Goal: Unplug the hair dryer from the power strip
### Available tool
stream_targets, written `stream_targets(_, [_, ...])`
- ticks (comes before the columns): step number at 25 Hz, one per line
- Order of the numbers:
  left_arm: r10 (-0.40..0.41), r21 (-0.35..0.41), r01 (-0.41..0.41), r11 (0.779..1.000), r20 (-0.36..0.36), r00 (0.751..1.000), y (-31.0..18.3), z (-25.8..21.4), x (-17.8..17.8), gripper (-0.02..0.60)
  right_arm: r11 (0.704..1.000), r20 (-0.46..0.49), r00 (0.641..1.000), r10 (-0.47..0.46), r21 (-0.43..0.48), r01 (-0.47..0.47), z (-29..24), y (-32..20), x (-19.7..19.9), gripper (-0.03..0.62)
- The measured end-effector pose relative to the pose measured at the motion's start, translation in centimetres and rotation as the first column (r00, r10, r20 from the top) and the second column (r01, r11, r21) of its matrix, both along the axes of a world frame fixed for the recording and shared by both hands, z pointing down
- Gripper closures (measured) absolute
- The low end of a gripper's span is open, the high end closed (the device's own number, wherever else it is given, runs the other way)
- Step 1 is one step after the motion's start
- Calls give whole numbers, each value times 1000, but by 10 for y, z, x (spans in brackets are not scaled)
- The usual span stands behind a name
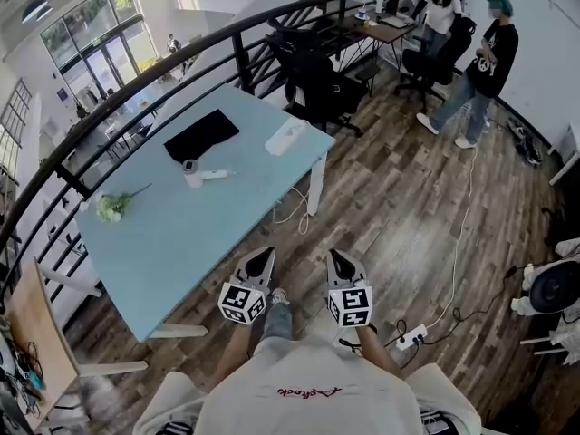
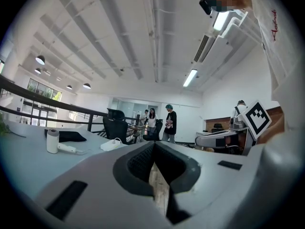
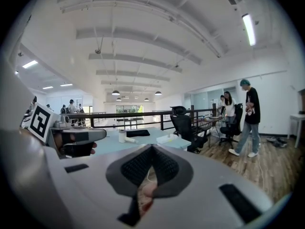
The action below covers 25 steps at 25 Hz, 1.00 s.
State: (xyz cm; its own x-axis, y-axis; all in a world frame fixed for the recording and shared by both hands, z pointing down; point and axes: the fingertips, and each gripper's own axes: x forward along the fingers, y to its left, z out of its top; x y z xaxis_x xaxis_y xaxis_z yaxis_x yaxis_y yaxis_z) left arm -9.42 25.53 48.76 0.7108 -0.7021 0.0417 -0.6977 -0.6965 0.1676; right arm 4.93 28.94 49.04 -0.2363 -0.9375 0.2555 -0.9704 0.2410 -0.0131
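You held both grippers low in front of your waist, side by side, near each other but apart. Left gripper (image 1: 264, 256) pointed about level, jaws pressed together, nothing between them. Right gripper (image 1: 338, 258) tipped slightly down, jaws together too, empty. Forearms reached forward under your chest.

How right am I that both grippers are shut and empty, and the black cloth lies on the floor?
Nearly right. The cloth lies on the table, not on the floor; the head view shows it. The left gripper and right gripper are indeed shut and empty.
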Motion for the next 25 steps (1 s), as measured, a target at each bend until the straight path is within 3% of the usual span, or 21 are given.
stream_targets(14, [68, -9, -68, 998, -25, 997, -167, -12, -26, 574, 999, -29, 998, 52, -9, -52, -20, -168, -31, 580])
stream_targets(25, [92, -33, -93, 995, -35, 995, -239, 3, -49, 574, 997, -36, 997, 71, -37, -72, -8, -236, -58, 580])
